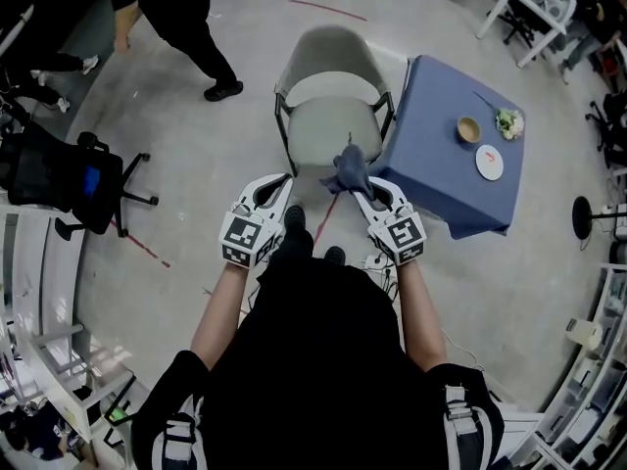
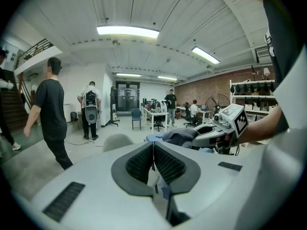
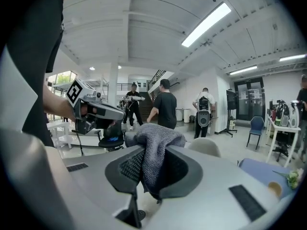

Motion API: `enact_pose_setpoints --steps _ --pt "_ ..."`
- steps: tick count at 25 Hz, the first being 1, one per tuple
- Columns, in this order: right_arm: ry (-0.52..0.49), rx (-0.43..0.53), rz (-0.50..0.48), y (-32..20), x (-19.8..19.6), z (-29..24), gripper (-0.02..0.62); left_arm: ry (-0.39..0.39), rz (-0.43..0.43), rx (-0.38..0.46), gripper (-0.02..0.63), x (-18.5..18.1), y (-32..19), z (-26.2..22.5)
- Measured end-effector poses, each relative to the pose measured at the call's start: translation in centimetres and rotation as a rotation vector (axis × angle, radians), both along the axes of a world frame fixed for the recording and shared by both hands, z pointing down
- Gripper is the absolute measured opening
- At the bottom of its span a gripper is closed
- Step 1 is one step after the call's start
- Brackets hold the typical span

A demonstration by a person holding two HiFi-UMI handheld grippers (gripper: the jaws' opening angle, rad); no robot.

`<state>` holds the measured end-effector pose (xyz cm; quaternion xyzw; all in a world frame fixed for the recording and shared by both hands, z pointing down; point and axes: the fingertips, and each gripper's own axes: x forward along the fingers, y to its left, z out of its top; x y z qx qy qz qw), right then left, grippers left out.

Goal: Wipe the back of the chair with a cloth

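Grey cloth [image 1: 350, 168], pale grey-green chair [image 1: 333, 91], blue tablecloth [image 1: 441, 164]

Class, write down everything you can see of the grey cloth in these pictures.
The cloth is a dark grey, nubby rag, soft and crumpled. The right gripper is shut on it: its middle is pinched between the jaws, a bunched fold bulges above them and a short end hangs below. It is held in the air before the pale chair, overlapping the seat's front edge in the head view; whether they touch cannot be told. Nothing else touches it.
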<state>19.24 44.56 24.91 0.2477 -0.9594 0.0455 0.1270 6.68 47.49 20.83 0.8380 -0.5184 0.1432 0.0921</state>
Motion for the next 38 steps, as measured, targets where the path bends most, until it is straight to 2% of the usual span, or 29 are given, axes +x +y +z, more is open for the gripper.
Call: enact_pose_setpoints --steps 11,19,32,38 --pt "0.022 -0.022 0.027 -2.0 -1.1 1.3 0.084 0.013 -0.015 -0.033 0.025 -2.2 -1.1 1.8" --pt "0.05 -0.039 0.071 -6.0 -3.4 1.6 0.086 0.035 0.018 -0.018 0.025 -5.0 -6.3 1.3" --pt "0.129 -0.056 0.062 -14.2 -10.8 3.2 0.086 0.088 0.008 -0.062 0.025 -13.1 -15.3 3.8" --pt "0.14 -0.047 0.098 -18.8 -13.3 3.6 0.086 0.077 0.057 -0.075 0.025 -15.4 -20.0 4.2"
